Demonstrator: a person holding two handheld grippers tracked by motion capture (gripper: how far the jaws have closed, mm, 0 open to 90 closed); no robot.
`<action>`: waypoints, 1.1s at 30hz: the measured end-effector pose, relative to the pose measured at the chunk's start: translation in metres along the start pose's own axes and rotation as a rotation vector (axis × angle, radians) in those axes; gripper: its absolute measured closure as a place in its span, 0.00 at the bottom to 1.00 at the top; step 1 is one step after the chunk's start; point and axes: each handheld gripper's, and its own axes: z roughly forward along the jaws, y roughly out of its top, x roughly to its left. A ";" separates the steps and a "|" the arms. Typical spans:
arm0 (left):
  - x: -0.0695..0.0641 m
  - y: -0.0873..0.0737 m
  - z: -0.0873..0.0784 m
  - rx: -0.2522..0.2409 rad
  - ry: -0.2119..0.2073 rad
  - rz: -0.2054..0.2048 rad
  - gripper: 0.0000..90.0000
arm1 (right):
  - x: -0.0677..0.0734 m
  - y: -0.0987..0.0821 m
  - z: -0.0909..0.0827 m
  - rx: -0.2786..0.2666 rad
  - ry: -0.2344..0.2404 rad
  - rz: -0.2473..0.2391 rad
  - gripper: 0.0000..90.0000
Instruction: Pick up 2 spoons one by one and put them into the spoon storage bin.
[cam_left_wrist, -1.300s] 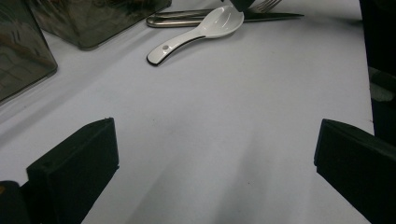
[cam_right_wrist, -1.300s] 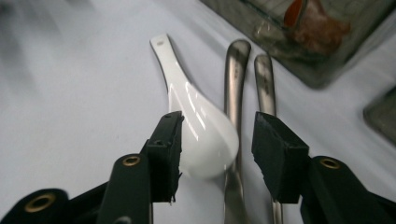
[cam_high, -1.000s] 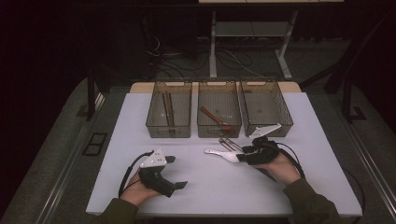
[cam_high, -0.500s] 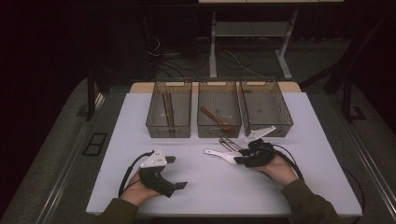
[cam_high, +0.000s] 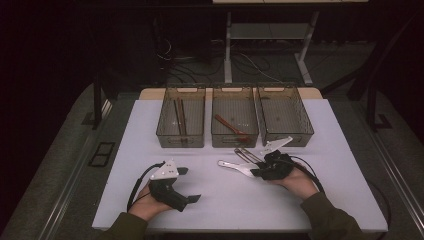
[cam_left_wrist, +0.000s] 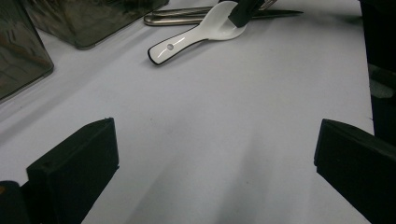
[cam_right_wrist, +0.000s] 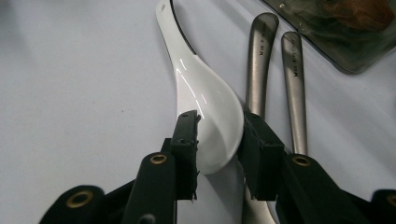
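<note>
A white ceramic spoon (cam_high: 231, 165) lies on the white table (cam_high: 300, 125), its handle pointing left. My right gripper (cam_high: 256, 172) comes at it from the right; its jaws have just been closing, and both pads now press on the sides of the spoon's bowl (cam_right_wrist: 205, 107). In the right gripper view the right gripper (cam_right_wrist: 217, 140) has the bowl between its fingertips. Two metal utensil handles (cam_right_wrist: 259, 65) lie just beside the spoon. My left gripper (cam_high: 189, 185) rests open on the table at the near left, with nothing between its fingers (cam_left_wrist: 77, 170).
Three clear brown bins stand in a row behind: the left bin (cam_high: 165, 135) holds chopsticks, the middle bin (cam_high: 235, 141) a reddish-brown spoon, the right bin (cam_high: 306, 131) looks bare. Table legs and cables lie in the dark beyond the table.
The right gripper's jaws have narrowed onto the white spoon's bowl while the hand shifted slightly. The left gripper has stayed where it was.
</note>
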 end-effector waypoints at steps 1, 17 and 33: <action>0.000 0.000 0.000 0.000 0.000 0.000 0.00 | 0.000 0.000 0.000 0.001 -0.001 -0.002 0.78; 0.000 0.000 0.000 0.000 0.001 0.001 0.00 | 0.001 0.000 -0.001 -0.008 -0.010 -0.007 0.88; 0.000 0.000 0.000 0.001 0.001 0.001 0.00 | 0.003 0.001 -0.003 -0.035 -0.011 -0.012 0.93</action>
